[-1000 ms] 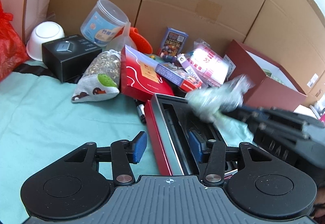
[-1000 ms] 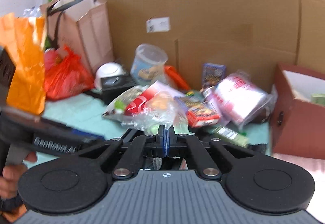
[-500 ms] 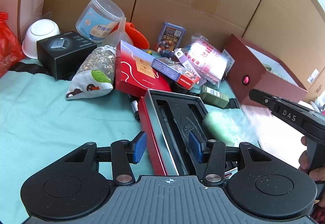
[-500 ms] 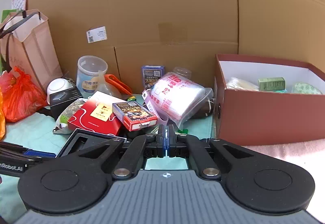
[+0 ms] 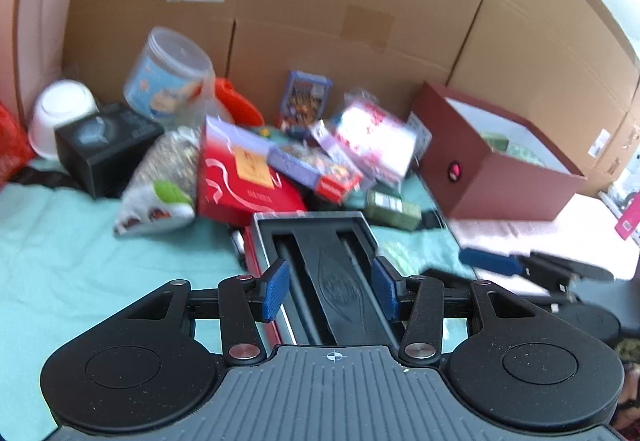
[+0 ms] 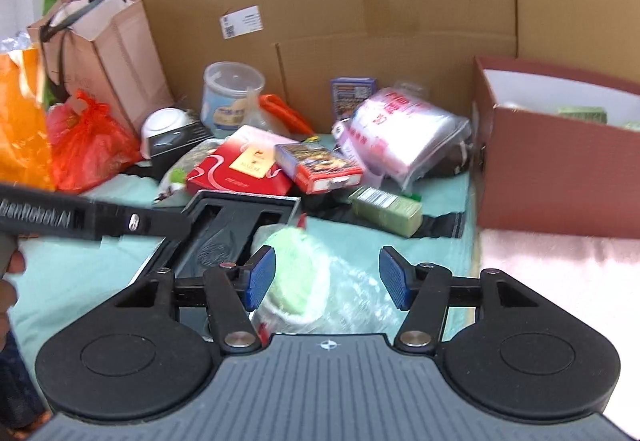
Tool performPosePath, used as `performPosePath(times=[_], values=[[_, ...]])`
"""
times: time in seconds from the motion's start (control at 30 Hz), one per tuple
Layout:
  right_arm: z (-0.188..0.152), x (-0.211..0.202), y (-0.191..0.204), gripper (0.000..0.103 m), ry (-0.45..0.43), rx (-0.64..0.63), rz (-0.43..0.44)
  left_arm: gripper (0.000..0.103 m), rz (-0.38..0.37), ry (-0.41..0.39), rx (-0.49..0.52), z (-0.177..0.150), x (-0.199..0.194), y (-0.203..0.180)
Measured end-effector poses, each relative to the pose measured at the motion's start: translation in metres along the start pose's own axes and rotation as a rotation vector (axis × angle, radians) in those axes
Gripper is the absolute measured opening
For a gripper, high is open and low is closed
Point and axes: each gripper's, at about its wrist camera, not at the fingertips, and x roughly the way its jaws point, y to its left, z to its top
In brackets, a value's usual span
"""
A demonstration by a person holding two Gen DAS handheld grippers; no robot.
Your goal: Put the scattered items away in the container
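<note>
The container is a dark red box (image 5: 492,169) at the right, also in the right wrist view (image 6: 556,165). Scattered items lie left of it: a red flat box (image 6: 240,173), a card box (image 6: 320,165), a pink plastic pack (image 6: 404,129), a green small box (image 6: 386,209), a grain bag (image 5: 160,177). My left gripper (image 5: 328,291) is open above a black tray with a red edge (image 5: 320,241). My right gripper (image 6: 326,277) is open over a green item in a clear bag (image 6: 300,273) lying beside the tray.
Cardboard walls (image 5: 340,1) stand behind everything. A clear jar (image 5: 168,77), a white bowl (image 5: 60,113) and a black box (image 5: 104,145) sit at the back left. A paper bag (image 6: 104,45) and a red plastic bag (image 6: 88,137) stand further left. A pink cloth (image 6: 560,273) lies in front of the container.
A second ago my right gripper was shut on the clear bag and carrying it. It has since opened and dropped low over the green bagged item by the tray. The left gripper stayed open.
</note>
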Motion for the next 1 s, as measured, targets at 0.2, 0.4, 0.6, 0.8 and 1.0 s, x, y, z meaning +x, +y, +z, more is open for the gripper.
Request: performPosePath(times=[0.2, 0.4, 0.6, 0.8, 1.0], values=[[-0.007, 0.005, 0.012, 0.063, 0.031, -0.045, 0.036, 0.062, -0.058, 0.060, 0.045, 0.001, 0.023, -0.025], [-0.011, 0.008, 0.006, 0.059, 0.049, -0.025, 0.039, 0.061, -0.088, 0.123, 0.041, -0.001, 0.053, -0.039], [-0.008, 0.009, 0.000, 0.058, 0.035, 0.009, 0.045, 0.048, -0.091, 0.143, 0.041, 0.005, 0.065, -0.044], [-0.004, 0.007, -0.007, 0.055, 0.016, 0.026, 0.026, 0.041, -0.101, 0.139, 0.051, 0.011, 0.068, -0.050], [-0.010, 0.017, -0.015, 0.046, 0.044, 0.040, 0.018, 0.043, -0.103, 0.163, 0.089, 0.015, 0.085, -0.065]])
